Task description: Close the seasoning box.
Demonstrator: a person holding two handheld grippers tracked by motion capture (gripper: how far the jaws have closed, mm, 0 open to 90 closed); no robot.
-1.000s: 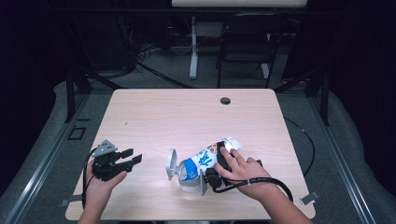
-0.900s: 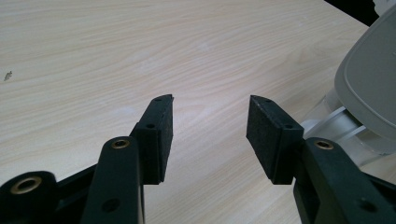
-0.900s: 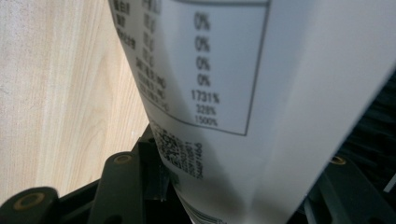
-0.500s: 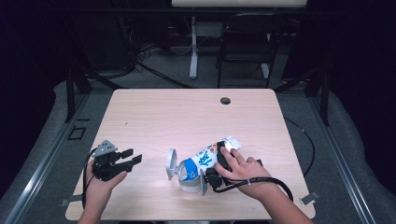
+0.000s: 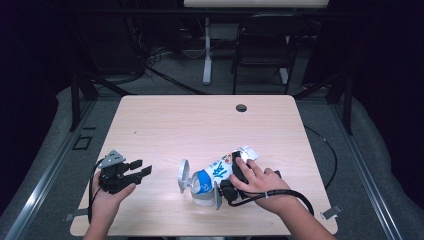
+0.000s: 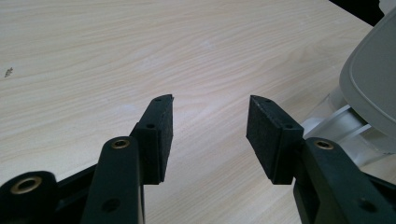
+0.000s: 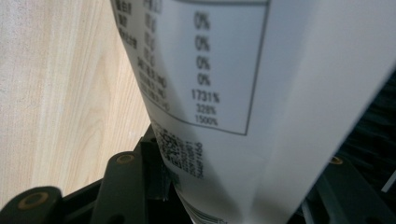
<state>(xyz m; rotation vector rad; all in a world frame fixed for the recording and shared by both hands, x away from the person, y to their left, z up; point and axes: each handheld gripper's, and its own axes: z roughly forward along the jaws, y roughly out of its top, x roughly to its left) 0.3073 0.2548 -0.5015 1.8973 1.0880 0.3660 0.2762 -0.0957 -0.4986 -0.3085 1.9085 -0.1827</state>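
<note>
High view, from the left: the left gripper (image 5: 142,172) rests low near the table's (image 5: 200,125) front left corner, jaws apart with nothing between them; in the left gripper view its pads (image 6: 161,135) frame bare wood. It seems parked there, pointed toward the middle, ready to help. At centre front lies the carton (image 5: 217,172), tipped on its side and slanting from a folded top at upper right down to its blue-and-white base at lower left. A grey three-cornered plate (image 5: 184,175) stands just left of that base, a second one below it. The right gripper (image 5: 231,175) is clamped across the carton, jaws about half open on its body, the right hand (image 5: 257,182) pressing from above, probably to steady it. In the right gripper view the carton's white face (image 7: 243,93) carries a boxed table of percentages and a small code.
</note>
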